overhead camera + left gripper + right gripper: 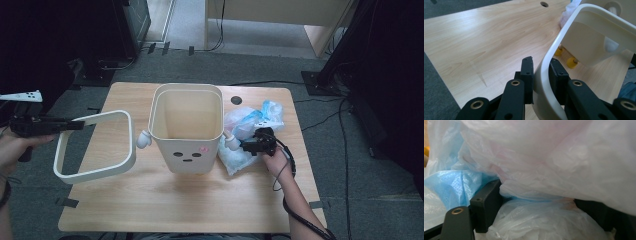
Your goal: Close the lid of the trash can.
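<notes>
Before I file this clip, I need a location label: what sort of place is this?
Probably an office or lab: a wooden desk with a cable hole, grey carpet, cables across the floor.

I'm seeing both of my grippers as matte black: the left gripper [75, 124] is carrying a white plate with dark dots, and its jaw links are showing brass-ringed rivet holes and small screws. A black cable is trailing from the right gripper [243, 145] along my bare forearm.
</notes>
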A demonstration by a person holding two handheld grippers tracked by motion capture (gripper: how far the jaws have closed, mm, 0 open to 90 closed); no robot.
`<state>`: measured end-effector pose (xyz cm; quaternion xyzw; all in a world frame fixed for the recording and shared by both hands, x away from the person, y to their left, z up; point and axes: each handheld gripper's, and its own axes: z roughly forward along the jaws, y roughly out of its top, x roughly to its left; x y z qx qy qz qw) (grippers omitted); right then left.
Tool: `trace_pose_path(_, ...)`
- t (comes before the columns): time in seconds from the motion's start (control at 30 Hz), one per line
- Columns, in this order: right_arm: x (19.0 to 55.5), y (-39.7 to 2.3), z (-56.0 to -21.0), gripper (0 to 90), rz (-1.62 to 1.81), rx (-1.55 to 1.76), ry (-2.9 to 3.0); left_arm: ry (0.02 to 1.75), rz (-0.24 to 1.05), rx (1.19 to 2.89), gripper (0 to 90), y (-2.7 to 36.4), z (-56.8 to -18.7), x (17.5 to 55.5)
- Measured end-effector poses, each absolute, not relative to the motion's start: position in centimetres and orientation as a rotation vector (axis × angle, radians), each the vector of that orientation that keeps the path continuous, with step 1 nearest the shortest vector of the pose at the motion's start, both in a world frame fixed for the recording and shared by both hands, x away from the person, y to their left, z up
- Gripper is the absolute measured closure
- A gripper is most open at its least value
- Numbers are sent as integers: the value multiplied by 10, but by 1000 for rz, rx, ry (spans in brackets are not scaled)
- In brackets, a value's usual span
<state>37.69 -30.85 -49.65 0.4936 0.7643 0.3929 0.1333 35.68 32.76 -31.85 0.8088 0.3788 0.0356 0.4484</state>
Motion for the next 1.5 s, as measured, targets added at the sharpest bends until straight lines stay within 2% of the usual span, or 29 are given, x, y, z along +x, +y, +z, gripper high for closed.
trace_pose_path(1.0,377,-307,-497,228,1140,1426,2233,923,58,1993,761,299,-280,379)
trace_pose_path(1.5,377,-306,-497,228,1137,1416,2238,898,91,1998,760,291,-249,380)
